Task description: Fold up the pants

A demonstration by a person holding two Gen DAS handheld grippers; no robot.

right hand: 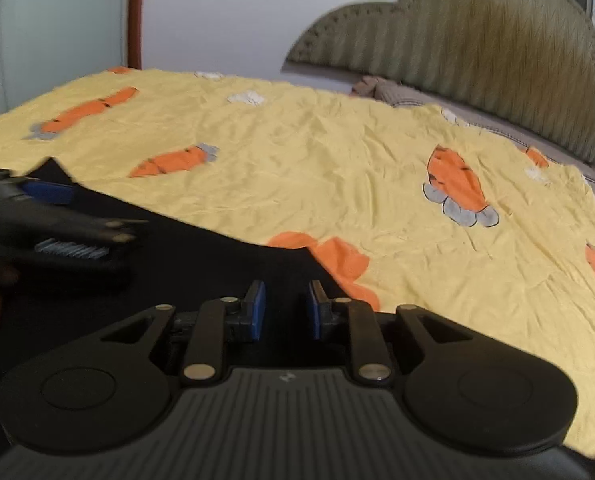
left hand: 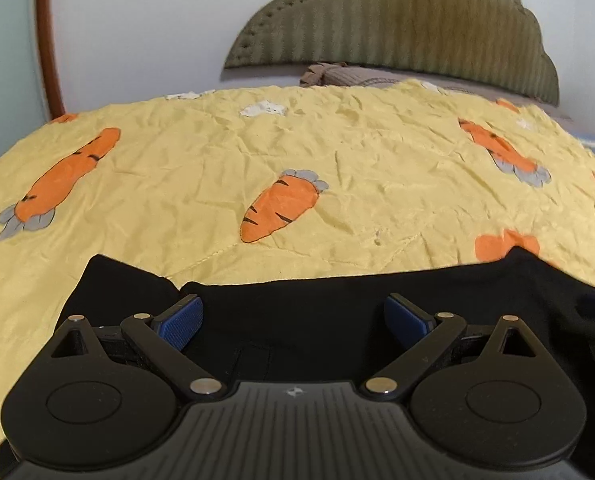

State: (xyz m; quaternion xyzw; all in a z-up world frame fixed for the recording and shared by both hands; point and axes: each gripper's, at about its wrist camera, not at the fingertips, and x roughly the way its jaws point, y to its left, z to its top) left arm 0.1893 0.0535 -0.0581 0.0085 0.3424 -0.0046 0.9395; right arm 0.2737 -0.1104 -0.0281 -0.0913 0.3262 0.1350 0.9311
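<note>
Left wrist view shows my left gripper (left hand: 293, 322) with its fingers (left hand: 179, 322) spread wide, holding nothing. Black pants (left hand: 317, 304) lie flat under them on the yellow blanket (left hand: 377, 168), which covers the bed. Only the far edge of the pants shows.

Right wrist view shows my right gripper (right hand: 285, 310) over the pants' edge (right hand: 201, 264). Its fingers (right hand: 257, 310) are close together with a small gap. I see nothing pinched between the pads, so I think they hold nothing yet. My left gripper shows here too, blurry, at the left side (right hand: 57, 216).

I think the step is to grab the near edge of the pants with both grippers and fold it over. To do it well, I should push each lower finger under the cloth, pinch all the layers, and lift both sides together so the fold stays straight. Black cloth is floppy and can slip or bunch up.

Around me, orange carrots (left hand: 281, 206) are printed on the blanket. A green headboard (left hand: 397, 28) and a brown pillow (left hand: 337, 74) sit far back, well apart from the pants. Nothing lies on the blanket in the way of the fold. The blanket is wrinkly, so I must not pinch it with the pants.
</note>
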